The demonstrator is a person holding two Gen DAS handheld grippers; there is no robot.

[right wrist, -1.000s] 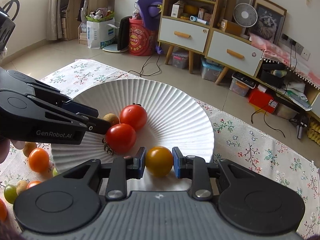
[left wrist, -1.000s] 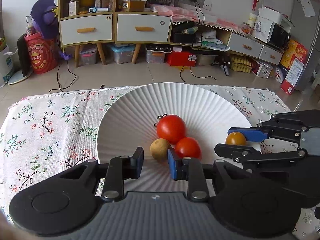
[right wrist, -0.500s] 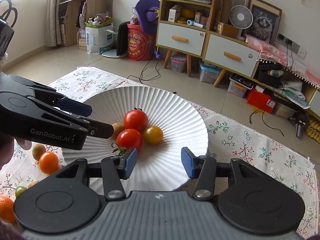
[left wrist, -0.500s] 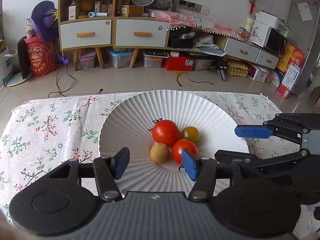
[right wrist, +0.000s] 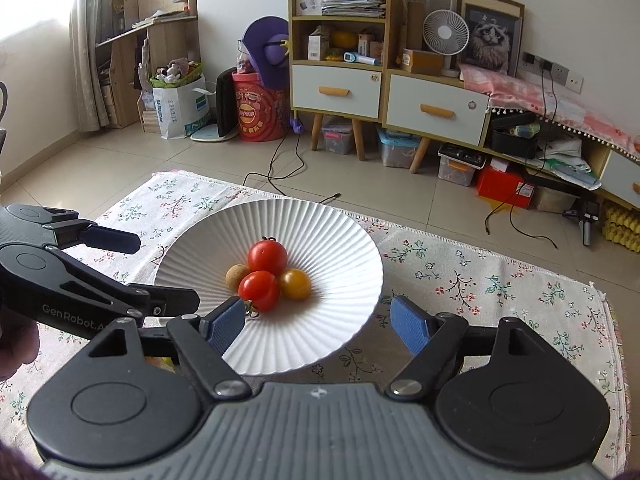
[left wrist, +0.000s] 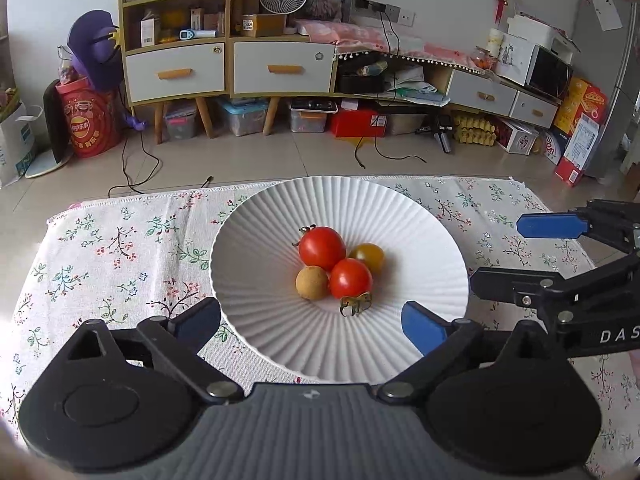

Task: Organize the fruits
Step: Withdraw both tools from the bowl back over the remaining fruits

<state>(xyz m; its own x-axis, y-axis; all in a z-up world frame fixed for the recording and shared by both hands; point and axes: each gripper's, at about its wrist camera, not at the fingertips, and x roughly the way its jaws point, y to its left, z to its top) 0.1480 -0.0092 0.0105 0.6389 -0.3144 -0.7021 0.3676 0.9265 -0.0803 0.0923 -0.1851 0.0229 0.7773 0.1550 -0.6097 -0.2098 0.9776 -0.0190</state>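
Note:
A white ribbed plate (left wrist: 280,344) (right wrist: 352,272) sits on the floral tablecloth. In it lie two red tomatoes (left wrist: 322,247) (right wrist: 267,257), a yellow-orange tomato (left wrist: 370,256) (right wrist: 295,284) and a small tan round fruit (left wrist: 312,282) (right wrist: 236,277), all touching in a cluster. My left gripper (left wrist: 310,328) is open and empty, above the plate's near rim. My right gripper (right wrist: 320,324) is open and empty, above the plate's near right side. Each gripper shows in the other's view: the right one (left wrist: 532,252), the left one (right wrist: 160,272).
The floral tablecloth (left wrist: 120,256) (right wrist: 500,288) covers the low table; its far edge (left wrist: 160,196) drops to a tiled floor. Cabinets, boxes and cables stand beyond.
The right gripper let go of the yellow-orange tomato in the plate, opened wide and drew back. The left gripper also opened wider and pulled back and up from the fruit.

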